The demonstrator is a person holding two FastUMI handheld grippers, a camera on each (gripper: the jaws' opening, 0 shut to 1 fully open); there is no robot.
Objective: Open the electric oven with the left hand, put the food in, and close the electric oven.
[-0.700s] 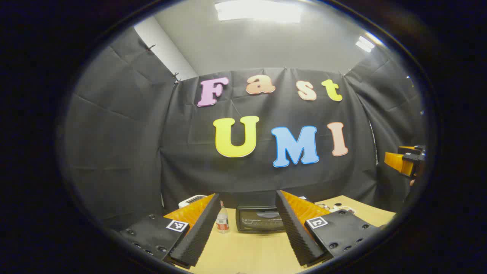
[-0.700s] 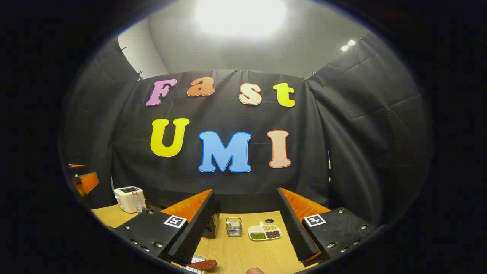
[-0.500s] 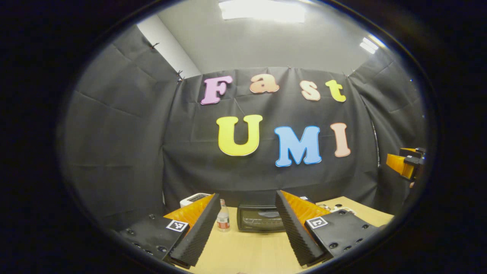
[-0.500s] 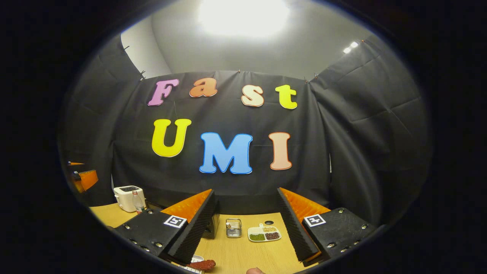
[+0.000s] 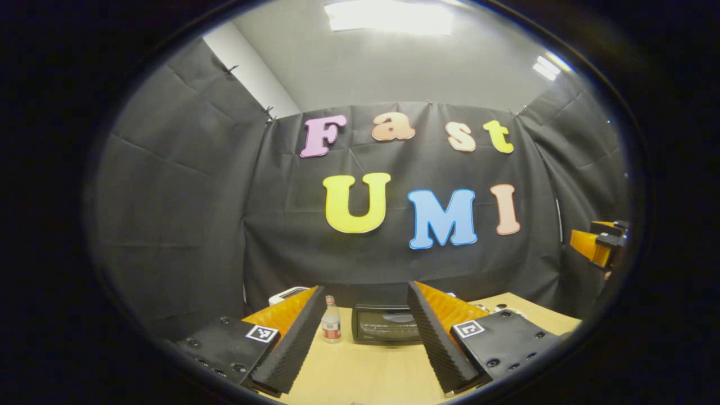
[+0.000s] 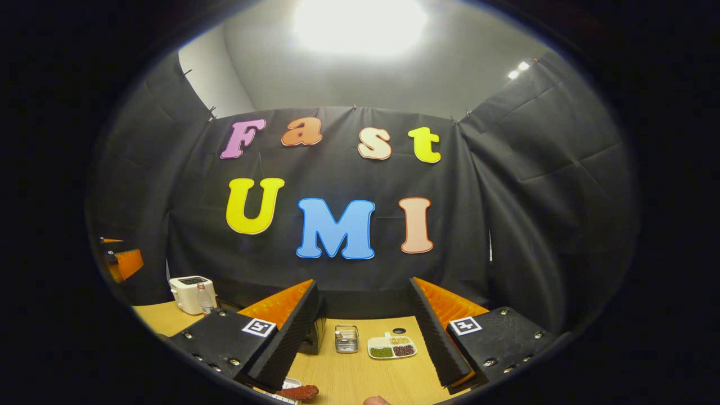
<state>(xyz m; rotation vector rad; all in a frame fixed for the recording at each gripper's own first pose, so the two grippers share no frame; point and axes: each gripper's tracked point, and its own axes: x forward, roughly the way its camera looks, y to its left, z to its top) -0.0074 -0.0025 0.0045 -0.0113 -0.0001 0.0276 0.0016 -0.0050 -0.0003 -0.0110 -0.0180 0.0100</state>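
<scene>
L gripper spread wide, empty | oven shut, bottom center btwn fingers, far back on table | R gripper spread too | risk: bottle just beside oven, cd get knocked over

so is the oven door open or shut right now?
Shut. In the left gripper view the electric oven shows its glass door upright and flush with its front, between the open left gripper fingers, which hang short of it.

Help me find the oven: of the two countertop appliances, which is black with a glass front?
The electric oven, straight ahead between the left gripper fingers. The toaster is white with top slots.
</scene>
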